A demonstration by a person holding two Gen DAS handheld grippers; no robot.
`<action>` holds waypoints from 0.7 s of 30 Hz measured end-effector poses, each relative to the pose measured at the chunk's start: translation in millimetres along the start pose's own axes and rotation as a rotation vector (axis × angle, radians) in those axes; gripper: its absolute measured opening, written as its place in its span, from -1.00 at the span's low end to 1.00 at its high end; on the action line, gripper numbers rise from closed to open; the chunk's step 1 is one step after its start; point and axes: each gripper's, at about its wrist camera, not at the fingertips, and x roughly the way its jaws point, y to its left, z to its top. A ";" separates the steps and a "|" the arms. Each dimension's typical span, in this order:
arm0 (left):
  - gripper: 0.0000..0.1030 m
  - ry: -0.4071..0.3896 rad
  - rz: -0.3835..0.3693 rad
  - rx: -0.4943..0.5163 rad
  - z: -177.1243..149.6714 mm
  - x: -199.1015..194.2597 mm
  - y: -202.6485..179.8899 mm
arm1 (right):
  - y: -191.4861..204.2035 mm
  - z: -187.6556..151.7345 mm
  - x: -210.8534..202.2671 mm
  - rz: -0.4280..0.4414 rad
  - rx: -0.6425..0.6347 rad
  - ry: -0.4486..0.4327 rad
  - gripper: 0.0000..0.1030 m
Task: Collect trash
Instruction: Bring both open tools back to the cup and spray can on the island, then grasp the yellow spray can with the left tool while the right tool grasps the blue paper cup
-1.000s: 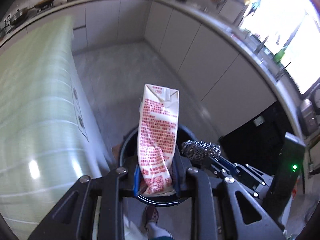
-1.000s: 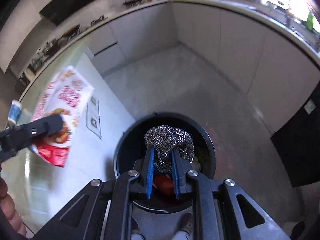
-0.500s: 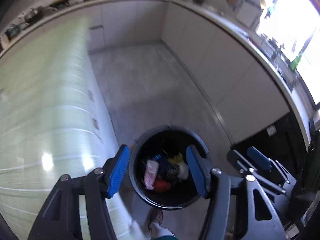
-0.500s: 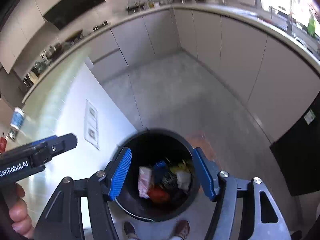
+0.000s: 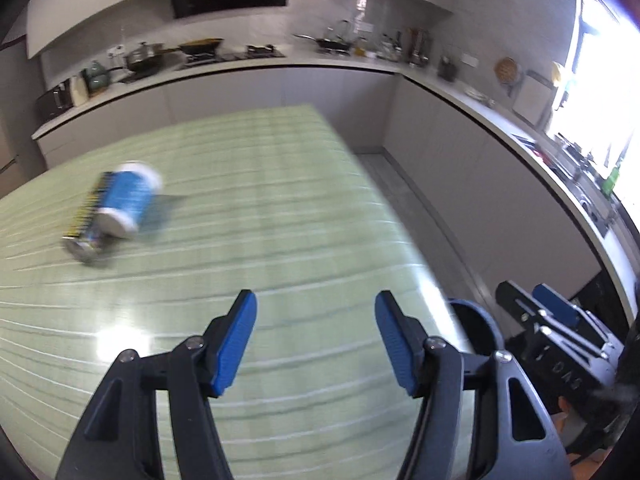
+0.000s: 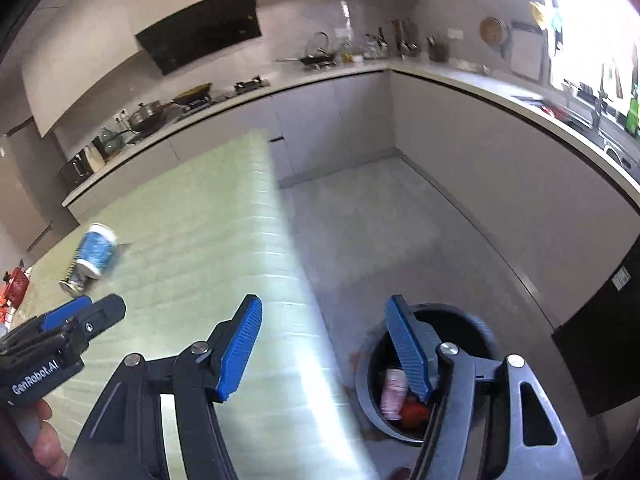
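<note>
Kitchen: grey cabinets and a long counter are wrapping around a green striped table (image 5: 256, 208), with bright window light coming in on the right.
Bin: a black trash bin (image 6: 480, 328) is standing on the floor just beside the table's near corner; in the left wrist view only its rim (image 5: 476, 316) is peeking past the table edge.
Already collected: a pinkish carton and something red are lying inside the bin, partly hidden behind the right gripper's finger.
Left gripper: the left gripper (image 5: 316, 344) is hanging over the table with its blue pads spread apart and nothing between them; the jaws have just been opening.
Right gripper: the right gripper (image 6: 324, 348) is straddling the table edge and the bin, its jaws likewise parted and empty after just opening.
Still to collect: a blue-and-white cup (image 5: 128, 200) is lying on its side on the table, touching a can (image 5: 82, 246) with a yellow-and-black edge; both are well apart from either gripper and blurred.
More trash: something red (image 6: 14, 286) is showing at the far left edge of the right wrist view, too cropped to identify.
Progress: part of the job is looking done, since the bin is holding several items, but at least the cup and can are waiting.
Next step: judging by the layout, reaching across the table towards that pair seems likely.
</note>
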 end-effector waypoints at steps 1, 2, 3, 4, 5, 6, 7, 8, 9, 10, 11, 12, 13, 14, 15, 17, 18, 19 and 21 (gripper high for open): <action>0.23 -0.003 0.021 -0.009 0.5 -2.2 23.3 | 21.6 -0.2 2.6 0.019 -0.003 0.003 0.34; 0.23 -0.007 0.034 -0.020 -1.0 -3.3 35.0 | 37.9 -0.4 4.8 0.033 -0.005 0.006 0.34; 0.23 -0.010 0.055 -0.038 -1.1 -4.4 53.3 | 61.2 -1.1 8.7 0.051 -0.018 0.007 0.34; 0.23 -0.011 0.071 -0.055 -3.0 -7.4 69.9 | 81.1 -0.8 12.6 0.065 -0.034 0.009 0.34; 0.23 -0.012 0.093 -0.080 -3.1 -8.2 90.2 | 102.0 0.2 18.2 0.085 -0.050 0.017 0.34; 0.23 -0.014 0.111 -0.097 -2.0 -6.3 103.3 | 115.2 -1.1 22.3 0.102 -0.060 0.023 0.34; 0.23 -0.017 0.136 -0.114 -0.2 -4.5 117.9 | 133.2 -0.8 27.9 0.124 -0.074 0.027 0.34; 0.23 -0.020 0.170 -0.133 1.7 -1.4 134.7 | 145.8 -0.6 32.8 0.139 -0.085 0.032 0.34; 0.23 -0.021 0.192 -0.150 2.8 2.5 146.1 | 162.9 -0.2 38.8 0.161 -0.103 0.040 0.34; 0.23 -0.024 0.207 -0.167 3.2 5.5 156.7 | 179.2 0.7 45.6 0.186 -0.118 0.044 0.34; 0.23 -0.027 0.229 -0.186 4.4 8.8 167.7 | 195.4 1.8 53.8 0.212 -0.134 0.047 0.35; 0.23 -0.022 0.246 -0.202 6.9 13.7 178.4 | 206.8 1.1 60.5 0.235 -0.148 0.053 0.36; 0.23 -0.019 0.239 -0.212 9.5 18.3 186.6 | 219.0 3.5 69.1 0.262 -0.159 0.063 0.36; 0.23 -0.021 0.238 -0.215 11.0 21.6 194.4 | 234.6 6.0 79.8 0.293 -0.166 0.071 0.37; 0.23 -0.019 0.246 -0.209 14.7 27.9 200.6 | 248.5 8.7 88.1 0.302 -0.165 0.075 0.38; 0.23 -0.012 0.242 -0.206 22.3 36.7 211.4 | 274.6 14.4 107.9 0.334 -0.159 0.103 0.38; 0.23 -0.016 0.232 -0.215 26.6 42.8 218.5 | 284.6 17.1 115.5 0.336 -0.157 0.110 0.38; 0.23 -0.020 0.223 -0.220 29.4 45.8 225.9 | 296.4 19.5 123.6 0.331 -0.162 0.112 0.38; 0.23 -0.003 0.175 -0.225 37.0 58.0 238.3 | 316.7 25.0 137.9 0.314 -0.170 0.109 0.38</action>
